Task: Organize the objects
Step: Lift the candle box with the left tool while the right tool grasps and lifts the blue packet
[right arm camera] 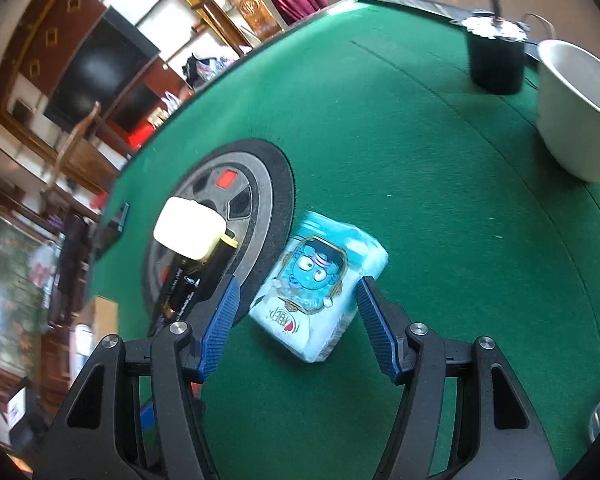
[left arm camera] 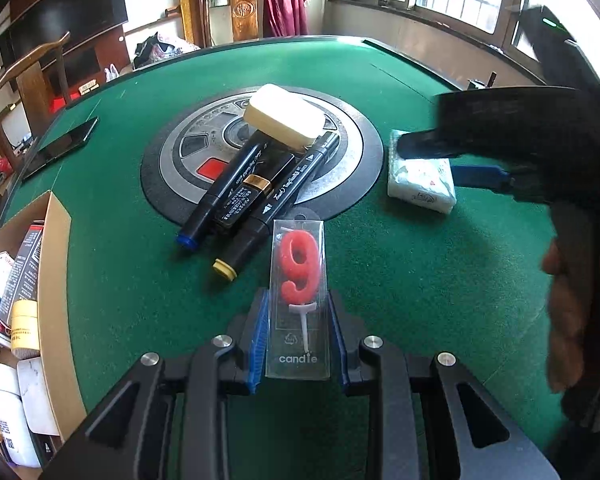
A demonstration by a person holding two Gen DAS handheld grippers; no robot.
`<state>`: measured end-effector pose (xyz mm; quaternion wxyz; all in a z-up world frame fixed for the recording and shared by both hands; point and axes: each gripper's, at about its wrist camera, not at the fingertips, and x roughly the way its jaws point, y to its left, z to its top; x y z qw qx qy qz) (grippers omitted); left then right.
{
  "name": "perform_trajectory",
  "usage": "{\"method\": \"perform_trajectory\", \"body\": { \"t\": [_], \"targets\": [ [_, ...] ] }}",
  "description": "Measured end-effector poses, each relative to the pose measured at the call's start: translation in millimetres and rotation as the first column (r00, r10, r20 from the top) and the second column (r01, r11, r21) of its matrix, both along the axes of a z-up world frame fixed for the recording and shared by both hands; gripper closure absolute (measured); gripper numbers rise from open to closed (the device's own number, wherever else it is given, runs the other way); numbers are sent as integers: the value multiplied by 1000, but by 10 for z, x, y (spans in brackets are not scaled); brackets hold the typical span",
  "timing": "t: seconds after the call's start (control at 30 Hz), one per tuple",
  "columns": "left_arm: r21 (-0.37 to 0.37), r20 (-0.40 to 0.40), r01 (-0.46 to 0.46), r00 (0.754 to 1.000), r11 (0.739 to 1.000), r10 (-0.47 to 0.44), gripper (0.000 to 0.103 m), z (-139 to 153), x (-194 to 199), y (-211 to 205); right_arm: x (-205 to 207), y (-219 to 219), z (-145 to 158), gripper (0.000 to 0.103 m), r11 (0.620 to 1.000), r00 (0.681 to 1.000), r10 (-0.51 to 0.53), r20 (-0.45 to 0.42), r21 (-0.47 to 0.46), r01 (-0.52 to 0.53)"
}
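Candle pack [left arm camera: 299,300], a clear sleeve with a red "9", sits low in the centre of the left view, pinched between the left tool's [left arm camera: 299,340] blue pads. Markers [left arm camera: 256,196] and a pale bar [left arm camera: 286,116] lie above it on the green desk [left arm camera: 400,280]. Right tool [right arm camera: 298,320], spread, straddles a tissue pack [right arm camera: 320,284] without touching.

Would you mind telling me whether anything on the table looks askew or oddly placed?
Yes: the cream soap bar sits tilted on the ends of the black markers, which lie heaped across the table's round centre panel.
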<state>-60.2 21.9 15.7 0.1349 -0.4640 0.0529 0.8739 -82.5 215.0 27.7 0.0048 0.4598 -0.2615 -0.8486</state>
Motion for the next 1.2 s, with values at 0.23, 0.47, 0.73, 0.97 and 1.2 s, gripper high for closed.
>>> {"method": "perform_trajectory", "body": {
  "t": [0.23,0.47,0.73,0.97,1.2],
  "targets": [
    [8,-11,-6,1000,1000,6,76,1,15,-16,-256,-486,-42,42,934,995,87,56,341,-101],
    [93,11,-22,1000,995,21,76,9,-12,-124,-44,-369,56,74,940,986,162,-38,310,-142],
    [131,-37,-16,999,991,21,76,114,36,-143,57,-374,181,74,961,978,169,-121,242,-136],
    [109,-20,-8,1000,994,10,76,61,7,-103,45,-394,196,74,963,975,181,-131,223,-149],
    [94,-9,-15,1000,995,16,75,17,-59,-51,20,-391,139,74,966,977,179,-112,209,-153]
  ]
}}
